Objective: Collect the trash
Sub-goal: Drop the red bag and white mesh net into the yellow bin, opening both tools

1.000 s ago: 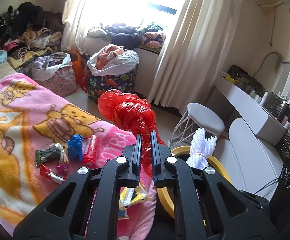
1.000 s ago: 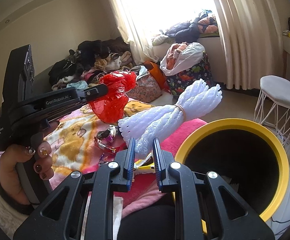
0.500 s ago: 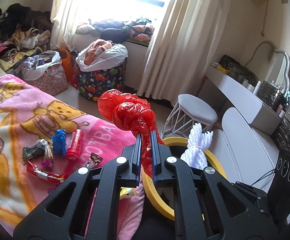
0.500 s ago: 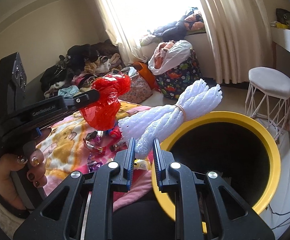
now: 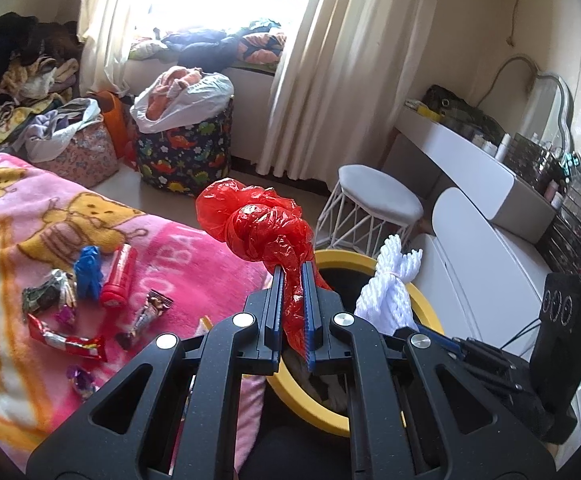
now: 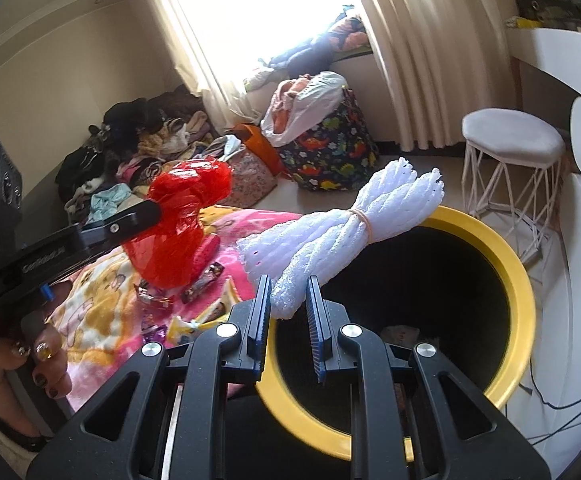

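Claws both loaded: my left claw (image 5: 291, 292) clamps the knotted red bag (image 5: 260, 226), my right claw (image 6: 288, 304) pinches the white foam netting (image 6: 342, 228) above the yellow bin (image 6: 518, 280). I should centre each over the opening before letting go; wrappers (image 5: 66, 342) remain on the bed.

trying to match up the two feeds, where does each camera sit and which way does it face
Left wrist: on the left gripper, facing the window over the pink cartoon blanket; its fingers pinch a knotted red plastic bag.
Right wrist: on the right gripper, above the yellow-rimmed black bin, gripping a white foam net bundle; a hand shows.
Shared: bag, bundle, bin, dinosaur-print basket.
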Action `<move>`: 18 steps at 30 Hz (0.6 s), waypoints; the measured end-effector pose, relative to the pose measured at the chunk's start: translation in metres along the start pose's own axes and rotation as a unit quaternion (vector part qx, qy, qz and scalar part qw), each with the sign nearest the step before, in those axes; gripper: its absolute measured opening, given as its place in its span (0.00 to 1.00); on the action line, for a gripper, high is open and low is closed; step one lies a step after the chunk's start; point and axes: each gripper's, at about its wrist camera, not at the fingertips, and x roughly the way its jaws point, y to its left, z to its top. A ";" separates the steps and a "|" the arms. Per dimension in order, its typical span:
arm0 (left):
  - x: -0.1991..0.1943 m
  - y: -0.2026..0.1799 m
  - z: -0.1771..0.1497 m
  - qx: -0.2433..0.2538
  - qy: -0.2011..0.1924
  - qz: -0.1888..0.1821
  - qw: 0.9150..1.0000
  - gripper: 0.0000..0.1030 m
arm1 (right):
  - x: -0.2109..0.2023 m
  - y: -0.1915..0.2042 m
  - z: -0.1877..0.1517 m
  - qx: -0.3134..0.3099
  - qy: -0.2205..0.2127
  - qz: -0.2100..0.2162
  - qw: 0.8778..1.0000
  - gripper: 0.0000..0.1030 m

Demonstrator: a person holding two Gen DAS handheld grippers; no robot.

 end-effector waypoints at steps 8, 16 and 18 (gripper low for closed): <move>0.014 -0.012 -0.008 0.013 0.019 -0.008 1.000 0.04 | 0.004 -0.020 -0.003 0.017 0.011 -0.014 1.000 0.17; 0.032 -0.018 -0.018 0.017 0.045 -0.016 0.999 0.04 | 0.008 -0.035 -0.008 0.035 0.023 -0.022 0.999 0.17; 0.037 -0.019 -0.021 0.018 0.053 -0.017 0.998 0.04 | 0.010 -0.041 -0.010 0.042 0.028 -0.022 0.998 0.17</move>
